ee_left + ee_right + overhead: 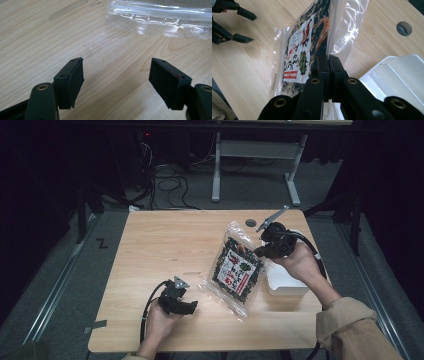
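Snack bag (237, 268) taken as the landmark: clear plastic, dark contents, white and red label. It hangs tilted, upper edge lifted, lower corner near or on the wooden table (150, 240), right of centre.

Right gripper (264, 249) at the bag's upper right edge, jaws clenched on the plastic; in the right gripper view the two black jaws meet with the film pinched between them (328, 62).

Left gripper (192, 306) just off the bag's lower left corner, resting low on the wood, jaws released and wide apart with bare board between them. The bag's clear sealed edge (160, 17) lies ahead of those jaws, not touching.

White container (285, 282) sits immediately right of the bag, under the right hand (300, 262); it crowds that side. A round hole (251, 223) in the board lies beyond the bag's top.

Left of the bag: broad open tabletop to the far edge. Below the bag, a narrow strip of board before the near edge. Cables (170, 185) and a grey stand (255, 155) on the floor beyond the table.
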Demonstrator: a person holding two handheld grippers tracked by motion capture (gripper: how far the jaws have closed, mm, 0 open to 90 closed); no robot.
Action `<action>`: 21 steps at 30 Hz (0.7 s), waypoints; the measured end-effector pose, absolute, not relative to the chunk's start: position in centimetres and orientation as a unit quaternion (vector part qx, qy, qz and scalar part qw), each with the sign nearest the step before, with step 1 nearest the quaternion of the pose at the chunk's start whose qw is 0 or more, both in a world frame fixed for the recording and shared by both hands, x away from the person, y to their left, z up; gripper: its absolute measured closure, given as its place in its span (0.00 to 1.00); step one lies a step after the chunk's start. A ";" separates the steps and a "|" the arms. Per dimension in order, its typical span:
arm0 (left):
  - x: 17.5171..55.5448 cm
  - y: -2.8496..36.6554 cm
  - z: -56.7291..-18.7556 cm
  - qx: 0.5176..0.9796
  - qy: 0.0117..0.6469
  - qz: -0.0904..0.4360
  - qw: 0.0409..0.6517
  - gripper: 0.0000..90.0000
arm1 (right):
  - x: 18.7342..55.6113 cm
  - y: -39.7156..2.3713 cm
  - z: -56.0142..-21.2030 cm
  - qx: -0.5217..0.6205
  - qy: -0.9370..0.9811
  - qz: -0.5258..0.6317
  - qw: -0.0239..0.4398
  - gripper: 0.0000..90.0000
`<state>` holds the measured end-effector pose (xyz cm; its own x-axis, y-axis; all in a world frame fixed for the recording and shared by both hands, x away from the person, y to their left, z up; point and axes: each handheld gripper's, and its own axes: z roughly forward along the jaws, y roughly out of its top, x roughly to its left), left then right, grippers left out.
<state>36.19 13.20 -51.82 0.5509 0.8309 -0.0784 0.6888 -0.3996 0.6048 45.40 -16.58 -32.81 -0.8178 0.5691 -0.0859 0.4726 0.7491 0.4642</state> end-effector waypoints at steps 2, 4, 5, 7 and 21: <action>36.2 13.2 -51.8 0.828 0.459 0.119 0.299 0.31 | 45.4 -16.6 -32.5 0.282 0.928 0.215 0.113 1.00; 36.2 13.2 -51.8 0.828 0.459 0.120 0.299 0.31 | 45.5 -16.7 -32.3 0.281 0.928 0.217 0.116 1.00; 36.2 13.2 -51.8 0.828 0.459 0.120 0.299 0.31 | 45.4 -16.7 -32.1 0.283 0.927 0.218 0.118 1.00; 36.2 13.2 -51.8 0.828 0.459 0.121 0.299 0.31 | 45.4 -16.9 -31.9 0.281 0.926 0.222 0.121 1.00; 36.2 13.2 -51.8 0.829 0.457 0.122 0.297 0.31 | 45.5 -17.5 -30.1 0.286 0.922 0.224 0.136 1.00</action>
<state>36.19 13.22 -51.81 0.5522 0.8308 -0.0700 0.6859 -0.4050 0.6046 45.54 -17.50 -30.09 -0.7991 0.5885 -0.1230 0.4661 0.7357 0.4914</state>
